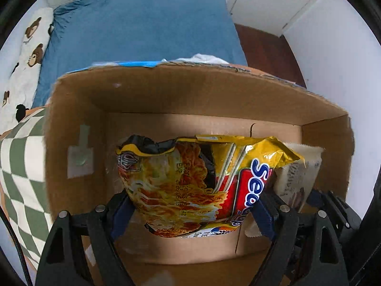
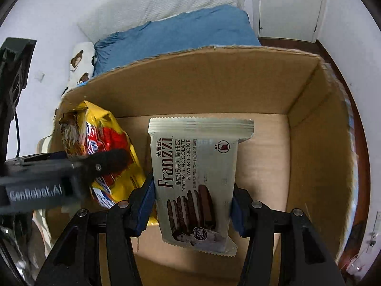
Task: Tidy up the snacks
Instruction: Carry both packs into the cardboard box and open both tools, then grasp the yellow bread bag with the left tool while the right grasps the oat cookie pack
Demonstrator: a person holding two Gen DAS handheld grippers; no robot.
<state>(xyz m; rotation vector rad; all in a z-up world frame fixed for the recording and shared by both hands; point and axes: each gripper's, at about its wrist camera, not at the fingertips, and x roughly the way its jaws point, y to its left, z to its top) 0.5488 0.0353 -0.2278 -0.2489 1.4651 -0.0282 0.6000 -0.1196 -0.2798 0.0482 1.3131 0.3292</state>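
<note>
Right wrist view: my right gripper [image 2: 191,205] clamps the Franzzi cookie pack [image 2: 194,178], long axis pointing away from me, hanging over the cardboard box [image 2: 316,143] floor; my left gripper [image 1: 190,212] clasps the noodle packet [image 1: 190,178] just beside.

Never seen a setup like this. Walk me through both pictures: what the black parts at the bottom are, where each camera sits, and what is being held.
No robot here: a person carries a two-finger handheld tool in each hand, with a fisheye camera on each looking along its fingers. The black arms with blue pads at the bottom of each picture are those fingers.

The left view shows the left tool closed on a yellow noodle packet. The right view shows the right tool closed on a Franzzi cookie packet; the left tool reaches in from its left edge.

Both packets hang inside an open cardboard box, side by side. Behind the box lies a blue bedsheet.
</note>
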